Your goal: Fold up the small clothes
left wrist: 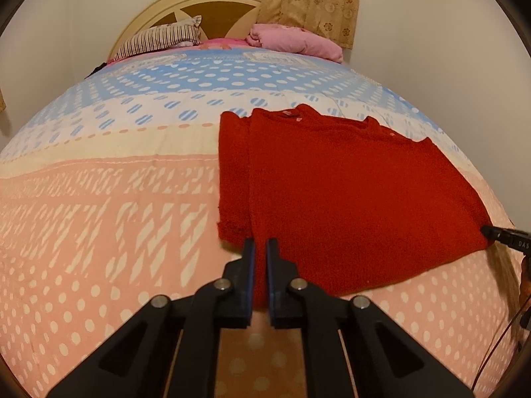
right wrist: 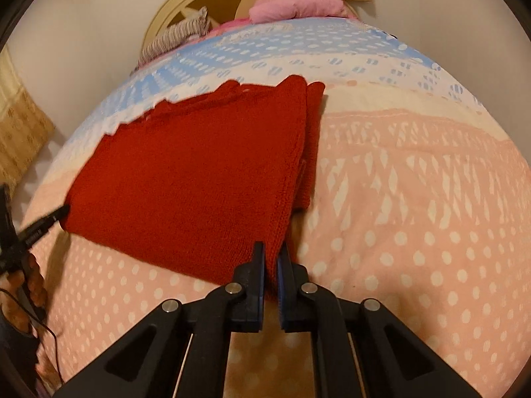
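A red knitted sweater lies flat on the bed, its sides folded in; it also shows in the right wrist view. My left gripper is shut on the sweater's near left corner at the hem. My right gripper is shut on the near right corner of the hem. The right gripper's tip shows at the sweater's right corner in the left wrist view. The left gripper's tip shows at the left corner in the right wrist view.
The bed carries a quilt in pink, cream and blue with white dots. A striped pillow and a pink bundle lie by the headboard. A patterned curtain hangs behind.
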A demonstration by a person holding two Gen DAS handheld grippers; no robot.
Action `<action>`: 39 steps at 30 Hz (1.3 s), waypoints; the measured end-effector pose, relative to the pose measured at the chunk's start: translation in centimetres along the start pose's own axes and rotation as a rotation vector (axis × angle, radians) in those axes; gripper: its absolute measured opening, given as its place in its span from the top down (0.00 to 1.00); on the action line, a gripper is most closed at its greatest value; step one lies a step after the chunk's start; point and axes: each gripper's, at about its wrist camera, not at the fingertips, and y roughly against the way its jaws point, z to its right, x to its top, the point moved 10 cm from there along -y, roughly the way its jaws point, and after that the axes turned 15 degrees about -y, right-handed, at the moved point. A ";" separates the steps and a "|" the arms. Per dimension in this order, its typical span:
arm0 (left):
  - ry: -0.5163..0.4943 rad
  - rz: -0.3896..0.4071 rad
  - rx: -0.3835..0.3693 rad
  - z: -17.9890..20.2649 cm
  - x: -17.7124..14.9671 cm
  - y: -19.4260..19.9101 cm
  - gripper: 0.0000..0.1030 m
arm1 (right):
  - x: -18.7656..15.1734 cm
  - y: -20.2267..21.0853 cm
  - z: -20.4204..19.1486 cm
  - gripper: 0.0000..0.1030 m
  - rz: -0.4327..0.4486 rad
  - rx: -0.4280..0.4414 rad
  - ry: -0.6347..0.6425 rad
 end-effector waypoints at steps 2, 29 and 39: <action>0.008 0.017 0.012 -0.2 0.3 0.8 0.89 | 0.4 0.7 -0.1 0.93 0.029 -0.018 0.012; -0.007 -0.035 0.172 -1.5 -0.1 -1.2 0.41 | -0.6 -4.1 -13.1 0.53 0.027 -0.029 0.232; 0.039 -0.045 0.143 -2.0 -1.1 -1.0 0.35 | 0.3 -6.4 -21.2 0.53 0.049 0.062 0.324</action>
